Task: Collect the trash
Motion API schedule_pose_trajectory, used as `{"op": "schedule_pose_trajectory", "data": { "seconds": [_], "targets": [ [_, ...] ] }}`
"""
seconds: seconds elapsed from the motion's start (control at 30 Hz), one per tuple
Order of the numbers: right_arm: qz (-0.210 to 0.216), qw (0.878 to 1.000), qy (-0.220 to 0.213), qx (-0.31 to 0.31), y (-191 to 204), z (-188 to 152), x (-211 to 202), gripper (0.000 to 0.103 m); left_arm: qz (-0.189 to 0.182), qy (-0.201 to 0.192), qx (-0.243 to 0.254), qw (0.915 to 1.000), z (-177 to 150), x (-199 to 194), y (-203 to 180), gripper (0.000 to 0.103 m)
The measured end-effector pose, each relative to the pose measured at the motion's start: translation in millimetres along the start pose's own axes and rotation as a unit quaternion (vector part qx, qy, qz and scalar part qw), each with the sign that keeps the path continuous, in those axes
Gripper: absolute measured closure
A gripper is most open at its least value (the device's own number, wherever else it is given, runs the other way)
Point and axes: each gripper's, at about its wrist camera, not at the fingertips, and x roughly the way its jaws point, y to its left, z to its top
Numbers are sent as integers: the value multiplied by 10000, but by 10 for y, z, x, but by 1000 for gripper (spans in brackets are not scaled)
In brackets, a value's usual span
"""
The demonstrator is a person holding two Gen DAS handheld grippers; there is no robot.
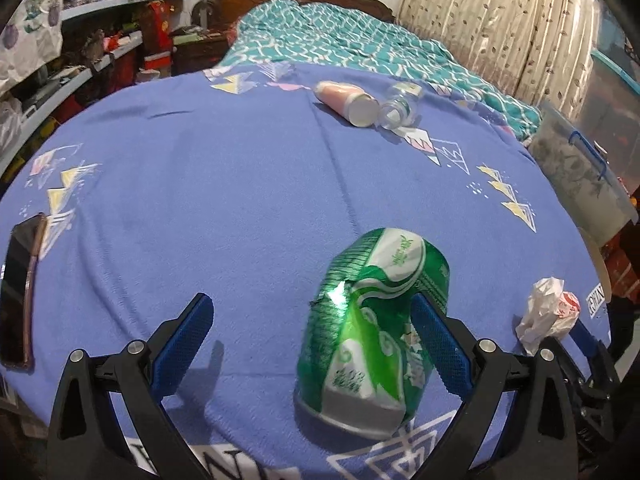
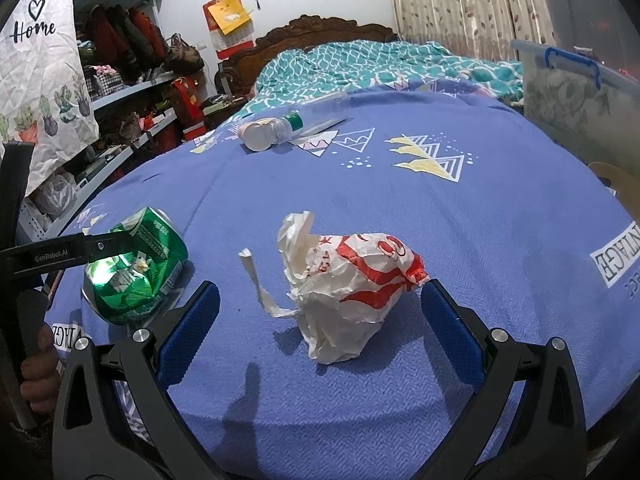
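On the bedsheet we see the can left of the crumpled wrapper, 2 bottles beyond.

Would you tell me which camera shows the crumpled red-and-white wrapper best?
The right wrist view: the wrapper lies large and whole between the open right gripper fingers. The left wrist view catches it only small at the right edge, partly hidden behind gripper hardware.

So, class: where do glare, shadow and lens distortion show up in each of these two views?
Left wrist: bright glare on the crushed green can; the bed sheet bulges, fisheye-bent. Right wrist: the same can glints, finger shadows fall before the crumpled wrapper, corners dark.
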Motion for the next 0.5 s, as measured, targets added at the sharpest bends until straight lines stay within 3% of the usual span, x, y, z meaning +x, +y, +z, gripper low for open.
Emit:
{"op": "schedule_pose_trajectory", "data": {
  "seconds": [0.5],
  "targets": [
    [-96,9994,303,167,-103,-32,214,3,-539,420,227,9974,-121,250,-165,9]
  ]
}}
